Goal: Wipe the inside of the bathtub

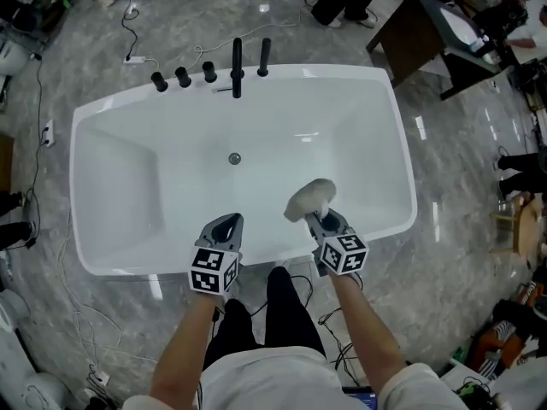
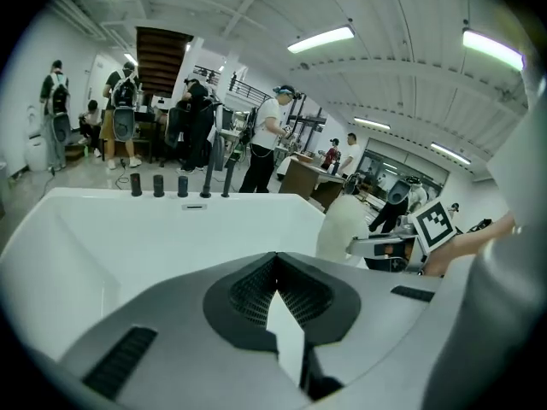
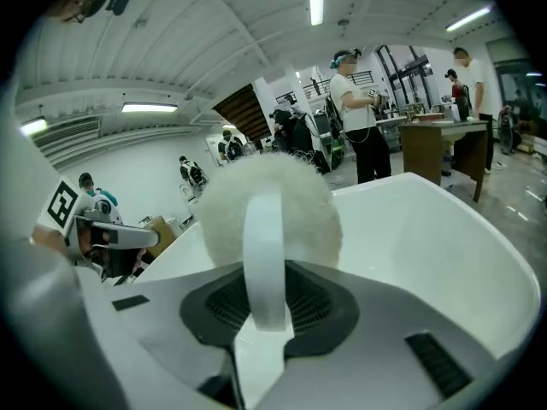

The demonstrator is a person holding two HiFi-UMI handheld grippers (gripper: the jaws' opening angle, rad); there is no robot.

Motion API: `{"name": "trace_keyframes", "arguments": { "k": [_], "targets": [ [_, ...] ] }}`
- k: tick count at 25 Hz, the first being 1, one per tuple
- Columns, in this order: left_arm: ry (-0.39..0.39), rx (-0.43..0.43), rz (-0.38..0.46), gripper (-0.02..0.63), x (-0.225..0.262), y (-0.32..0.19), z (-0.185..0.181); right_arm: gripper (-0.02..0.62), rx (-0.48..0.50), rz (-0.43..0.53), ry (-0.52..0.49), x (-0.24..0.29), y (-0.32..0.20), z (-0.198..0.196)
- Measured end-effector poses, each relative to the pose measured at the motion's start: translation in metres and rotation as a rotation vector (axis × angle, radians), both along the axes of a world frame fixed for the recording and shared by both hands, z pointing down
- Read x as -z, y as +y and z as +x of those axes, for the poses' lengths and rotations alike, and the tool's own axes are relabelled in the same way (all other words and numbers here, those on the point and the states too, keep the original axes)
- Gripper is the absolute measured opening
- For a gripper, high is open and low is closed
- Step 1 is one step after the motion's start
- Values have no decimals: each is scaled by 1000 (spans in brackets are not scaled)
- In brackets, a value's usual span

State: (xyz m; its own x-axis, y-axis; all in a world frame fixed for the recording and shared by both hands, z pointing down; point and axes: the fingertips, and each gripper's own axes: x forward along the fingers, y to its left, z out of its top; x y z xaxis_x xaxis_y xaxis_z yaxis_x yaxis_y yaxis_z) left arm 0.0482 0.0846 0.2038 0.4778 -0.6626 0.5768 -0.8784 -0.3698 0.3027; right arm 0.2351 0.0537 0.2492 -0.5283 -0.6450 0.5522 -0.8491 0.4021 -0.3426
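A white rectangular bathtub (image 1: 120, 135) fills the middle of the head view, with a round drain (image 1: 234, 158) in its floor. My right gripper (image 1: 320, 218) is shut on the white handle (image 3: 264, 254) of a fluffy white wiping pad (image 1: 308, 198), held just inside the tub's near wall. In the right gripper view the pad (image 3: 299, 199) hides most of the tub ahead. My left gripper (image 1: 226, 225) hovers over the near rim, shut and holding nothing; its view looks across the tub (image 2: 171, 229) to the far rim.
Black taps and a spout (image 1: 237, 67) stand along the tub's far rim. Cables (image 1: 51, 254) trail over the grey marble floor on the left. A dark desk (image 1: 427, 32) stands at the back right, and several people (image 2: 269, 139) stand beyond the tub.
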Motion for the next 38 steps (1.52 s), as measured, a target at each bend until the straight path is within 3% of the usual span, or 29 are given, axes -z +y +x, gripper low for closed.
{"name": "trace_keyframes", "arguments": {
  "k": [11, 16, 24, 38],
  "targets": [
    [45, 2, 66, 9, 74, 102, -101, 94, -14, 106, -54, 131, 117, -115],
    [76, 4, 115, 9, 107, 135, -132, 94, -25, 187, -64, 188, 150, -139],
    [82, 14, 151, 9, 127, 182, -154, 94, 11, 238, -26, 222, 200, -144],
    [59, 54, 233, 9, 177, 222, -123, 94, 56, 262, -141, 239, 220, -111]
  ]
}}
